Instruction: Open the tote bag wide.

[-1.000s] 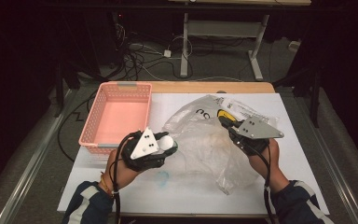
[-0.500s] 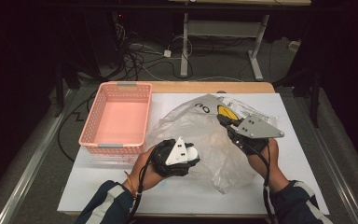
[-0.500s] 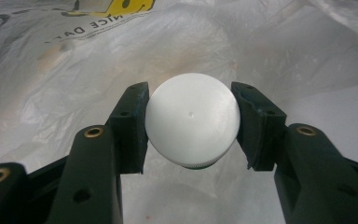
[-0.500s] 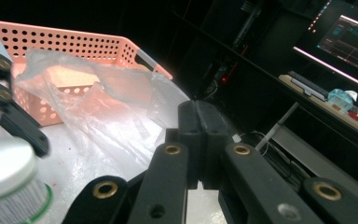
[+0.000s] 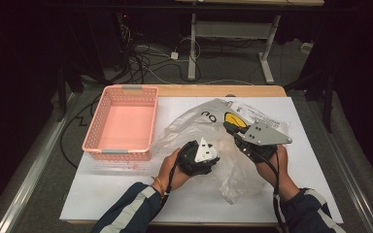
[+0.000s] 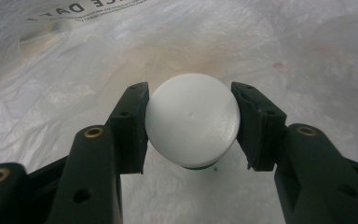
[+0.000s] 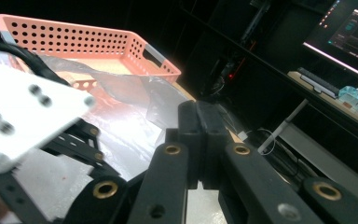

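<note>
My left gripper (image 6: 191, 123) clamps white ball (image 6: 192, 119) inside clear plastic bag (image 5: 194, 128), mid-table, toward near edge. My right gripper (image 7: 198, 140) pinches bag rim, jaws fully closed. Pink basket (image 5: 121, 145) at table's left edge.

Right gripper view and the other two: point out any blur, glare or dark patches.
Right gripper view: the left gripper's grey plate is smeared with blur; the background is dark apart from a glowing screen. Left gripper view: the white ball is bright, nearly washed out, against the clear plastic bag. High view: surroundings beyond the table are black.
</note>
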A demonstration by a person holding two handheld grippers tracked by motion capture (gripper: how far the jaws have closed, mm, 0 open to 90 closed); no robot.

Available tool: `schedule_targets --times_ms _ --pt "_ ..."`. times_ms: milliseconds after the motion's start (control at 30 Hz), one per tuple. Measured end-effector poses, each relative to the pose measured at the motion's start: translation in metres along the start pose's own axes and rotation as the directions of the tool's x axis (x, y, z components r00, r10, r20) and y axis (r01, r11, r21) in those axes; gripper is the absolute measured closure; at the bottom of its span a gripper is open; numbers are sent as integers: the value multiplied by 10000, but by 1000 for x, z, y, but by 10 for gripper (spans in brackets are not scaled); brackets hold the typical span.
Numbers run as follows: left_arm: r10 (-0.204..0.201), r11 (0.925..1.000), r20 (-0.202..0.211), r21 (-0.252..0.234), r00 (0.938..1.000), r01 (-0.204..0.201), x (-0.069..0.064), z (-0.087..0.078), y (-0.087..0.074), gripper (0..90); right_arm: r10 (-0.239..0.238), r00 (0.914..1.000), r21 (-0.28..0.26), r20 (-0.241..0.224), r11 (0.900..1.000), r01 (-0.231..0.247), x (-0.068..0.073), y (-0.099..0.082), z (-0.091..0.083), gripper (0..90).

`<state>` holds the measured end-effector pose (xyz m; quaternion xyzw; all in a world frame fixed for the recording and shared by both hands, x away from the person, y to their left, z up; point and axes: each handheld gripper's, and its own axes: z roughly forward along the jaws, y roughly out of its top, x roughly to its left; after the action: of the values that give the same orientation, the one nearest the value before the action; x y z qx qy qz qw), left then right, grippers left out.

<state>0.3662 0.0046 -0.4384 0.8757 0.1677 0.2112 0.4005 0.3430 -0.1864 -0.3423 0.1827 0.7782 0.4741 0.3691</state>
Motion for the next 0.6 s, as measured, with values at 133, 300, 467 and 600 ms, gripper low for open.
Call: schedule_targets --times_ms 133,300,467,600 --pt "-183 9998 -71 49 9998 184 1 21 0 479 52 9999 97 -113 9999 -51 0 -2 2 900" --pt "-189 9995 -646 239 9977 205 5 37 -1 478 107 9998 110 -187 9999 -105 0 -3 2 900" --pt "-238 9993 -873 262 9959 262 3 34 -1 399 164 9996 193 -235 9997 -160 -2 -5 3 900" --pt "98 10000 -900 -3 9959 -99 -2 15 0 320 229 9996 244 -178 9995 -224 -4 -6 2 900"
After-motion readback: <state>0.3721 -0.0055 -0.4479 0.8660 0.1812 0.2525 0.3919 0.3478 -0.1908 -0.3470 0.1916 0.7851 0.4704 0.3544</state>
